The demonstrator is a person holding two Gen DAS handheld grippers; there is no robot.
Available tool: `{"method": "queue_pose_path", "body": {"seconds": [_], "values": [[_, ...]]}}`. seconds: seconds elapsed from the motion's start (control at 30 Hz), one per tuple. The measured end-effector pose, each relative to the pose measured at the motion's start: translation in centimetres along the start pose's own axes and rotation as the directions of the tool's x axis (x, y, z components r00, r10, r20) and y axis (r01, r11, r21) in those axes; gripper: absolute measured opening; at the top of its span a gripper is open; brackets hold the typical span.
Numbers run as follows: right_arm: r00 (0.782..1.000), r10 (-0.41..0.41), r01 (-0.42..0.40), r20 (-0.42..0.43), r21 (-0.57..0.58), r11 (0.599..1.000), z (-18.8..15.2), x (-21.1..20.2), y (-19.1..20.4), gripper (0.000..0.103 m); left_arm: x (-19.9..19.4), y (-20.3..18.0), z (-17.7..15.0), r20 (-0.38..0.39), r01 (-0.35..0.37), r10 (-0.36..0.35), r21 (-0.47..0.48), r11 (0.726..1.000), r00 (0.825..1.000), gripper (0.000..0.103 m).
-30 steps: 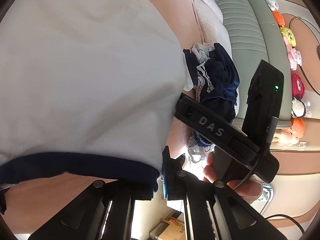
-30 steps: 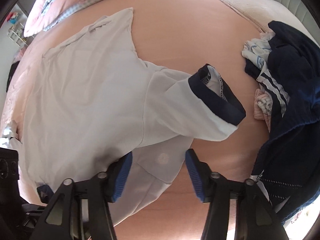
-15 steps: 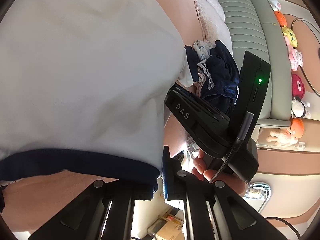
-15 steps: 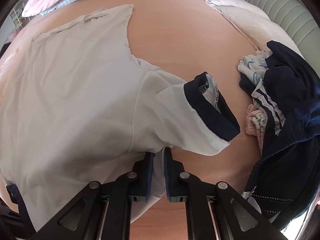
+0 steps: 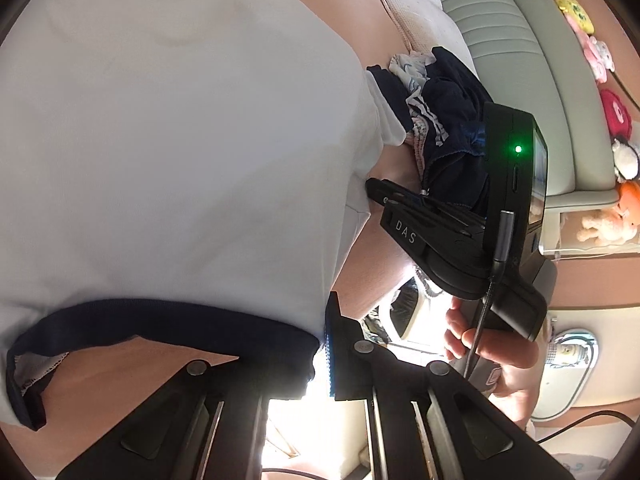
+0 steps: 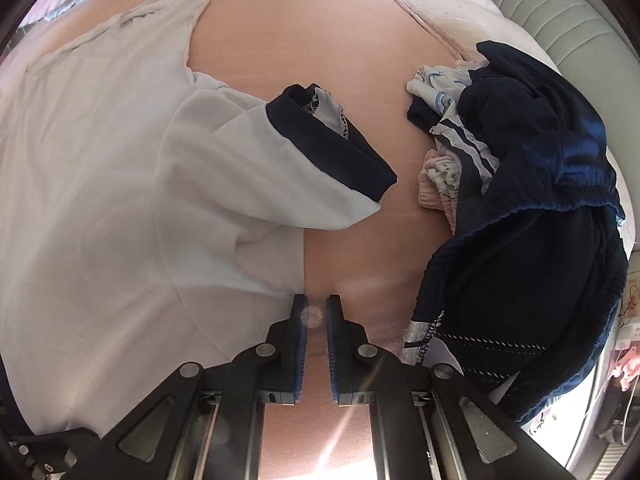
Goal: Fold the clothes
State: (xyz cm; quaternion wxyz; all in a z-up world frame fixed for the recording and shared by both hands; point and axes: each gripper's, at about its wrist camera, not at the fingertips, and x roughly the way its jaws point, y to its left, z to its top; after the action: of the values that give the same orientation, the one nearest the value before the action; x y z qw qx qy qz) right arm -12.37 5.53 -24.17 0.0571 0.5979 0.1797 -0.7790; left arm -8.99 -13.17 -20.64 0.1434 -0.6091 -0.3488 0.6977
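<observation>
While the white shirt [image 6: 100,184] is spread flat on the pink bed [image 6: 304,52], its dark-edged sleeve is clamped in the left gripper [image 5: 322,344]. The right gripper [image 6: 317,316] is nearly shut on nothing, just beside the shirt's side edge. That edge should be pinched too, so both corners are lifted together and folded over without wrinkles. The dark pile [image 6: 532,216] should be kept clear.

white shirt [image 6: 100,184] with navy cuffs spread flat on the pink bed, one sleeve [image 6: 304,160] flopped out toward 2 o'clock, crumpled pile of navy clothes [image 6: 532,208] over at 3 o'clock
</observation>
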Motion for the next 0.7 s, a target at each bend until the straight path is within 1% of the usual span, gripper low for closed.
{"method": "queue_pose_path", "body": {"seconds": [0.03,0.07,0.1,0.13,0.17,0.23,0.27,0.3,0.33,0.37,0.4,0.43,0.47,0.5,0.53,0.57,0.67,0.7], "values": [[1.000,0.012,-0.012,-0.003,0.018,1.000,-0.1,0.0,-0.4,0.007,0.2,0.1,0.0,-0.011,-0.032,0.032,0.003,0.999,0.999,0.004],[1.000,0.030,-0.030,-0.007,0.039,0.999,-0.2,-0.1,-0.8,0.007,0.5,0.3,0.0,-0.022,-0.081,0.081,0.006,0.997,0.996,0.004],[0.998,0.057,-0.056,-0.006,0.064,0.996,-0.1,-0.1,-1.2,0.007,0.8,0.5,0.1,-0.024,-0.125,0.125,0.009,0.992,0.992,0.004],[0.995,0.097,-0.096,-0.004,0.095,0.991,-0.2,-0.2,-1.9,0.008,1.0,0.6,0.1,-0.023,-0.147,0.147,0.010,0.989,0.989,0.004],[0.990,0.141,-0.140,-0.002,0.129,0.982,-0.3,-0.2,-2.7,0.008,1.1,0.7,0.2,-0.027,-0.148,0.148,0.007,0.989,0.989,0.004],[0.974,0.228,-0.225,0.008,0.194,0.955,-0.6,-0.2,-4.1,0.013,1.1,0.8,0.3,-0.039,-0.136,0.136,-0.015,0.991,0.990,0.005],[0.959,0.281,-0.278,0.018,0.231,0.933,-0.7,-0.2,-4.8,0.023,1.1,0.9,0.4,-0.045,-0.130,0.129,-0.026,0.991,0.991,0.005],[0.941,0.337,-0.332,0.030,0.267,0.904,-0.9,-0.1,-5.5,0.036,1.1,0.8,0.6,-0.058,-0.129,0.127,-0.033,0.991,0.990,0.006],[0.927,0.372,-0.368,0.045,0.294,0.882,-1.1,-0.1,-6.0,0.041,1.1,0.7,0.7,-0.072,-0.128,0.125,-0.038,0.991,0.989,0.008],[0.915,0.399,-0.397,0.062,0.316,0.862,-1.3,-0.1,-6.5,0.049,1.1,0.7,0.9,-0.087,-0.128,0.124,-0.043,0.991,0.989,0.010],[0.901,0.426,-0.426,0.079,0.337,0.840,-1.4,-0.2,-6.9,0.052,0.9,0.4,0.9,-0.087,-0.124,0.120,-0.037,0.992,0.989,0.017],[0.887,0.451,-0.454,0.096,0.358,0.816,-1.5,-0.2,-7.3,0.053,0.5,0.0,0.9,-0.083,-0.119,0.117,-0.028,0.992,0.990,0.031],[0.880,0.463,-0.468,0.107,0.372,0.802,-1.5,-0.1,-7.6,0.053,0.2,-0.4,0.8,-0.079,-0.115,0.113,-0.019,0.993,0.990,0.041],[0.873,0.475,-0.479,0.114,0.384,0.789,-1.3,0.0,-7.8,0.053,-0.2,-0.9,0.8,-0.071,-0.108,0.107,-0.005,0.994,0.992,0.065],[0.865,0.487,-0.492,0.121,0.396,0.775,-1.1,0.2,-7.9,0.053,-0.6,-1.6,0.7,-0.062,-0.105,0.105,0.014,0.994,0.992,0.084],[0.857,0.500,-0.505,0.128,0.408,0.761,-0.9,0.4,-8.1,0.054,-1.0,-2.2,0.7,-0.054,-0.103,0.105,0.035,0.994,0.993,0.088],[0.840,0.520,-0.532,0.157,0.434,0.727,-0.2,1.0,-8.4,0.056,-1.4,-4.1,0.3,-0.043,-0.136,0.141,0.105,0.985,0.989,0.088],[0.837,0.522,-0.536,0.161,0.433,0.725,0.1,1.2,-8.4,0.059,-1.5,-4.6,0.1,-0.039,-0.150,0.157,0.130,0.980,0.987,0.088]]}}
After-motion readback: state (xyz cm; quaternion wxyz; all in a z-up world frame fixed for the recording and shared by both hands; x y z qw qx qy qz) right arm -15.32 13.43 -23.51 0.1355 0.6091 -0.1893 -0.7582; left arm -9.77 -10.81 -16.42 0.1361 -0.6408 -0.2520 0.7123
